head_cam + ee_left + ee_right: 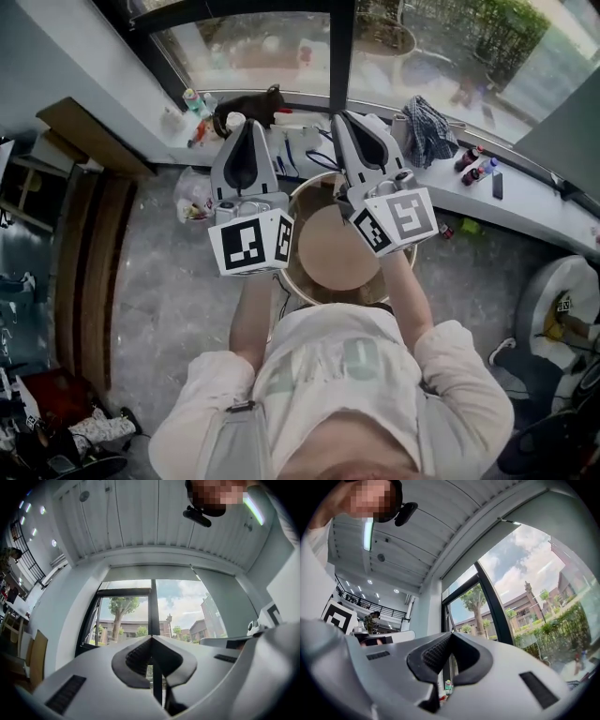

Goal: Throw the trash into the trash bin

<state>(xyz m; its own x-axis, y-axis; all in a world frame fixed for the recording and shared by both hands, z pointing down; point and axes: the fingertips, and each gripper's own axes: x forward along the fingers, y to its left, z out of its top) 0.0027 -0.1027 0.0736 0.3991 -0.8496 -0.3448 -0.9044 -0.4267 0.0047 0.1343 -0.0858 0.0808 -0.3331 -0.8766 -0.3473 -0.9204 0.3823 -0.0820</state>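
Observation:
In the head view a round trash bin (292, 267) with a tan inside stands on the grey floor just in front of the person. Both grippers are held up above it, side by side, pointing toward the window. The left gripper (250, 125) is shut with nothing between its jaws; in the left gripper view (151, 637) its tips meet against the window and ceiling. The right gripper (343, 118) is also shut and empty, and in the right gripper view (451, 633) it points up at the window. No trash is held.
A white window ledge (525, 202) runs behind the bin, carrying bottles (194, 101), a dark object (248, 108), a checked cloth (427, 129) and small bottles (471, 161). A clear plastic bag (192, 202) lies on the floor left of the bin. Wooden boards (89, 253) stand at the left.

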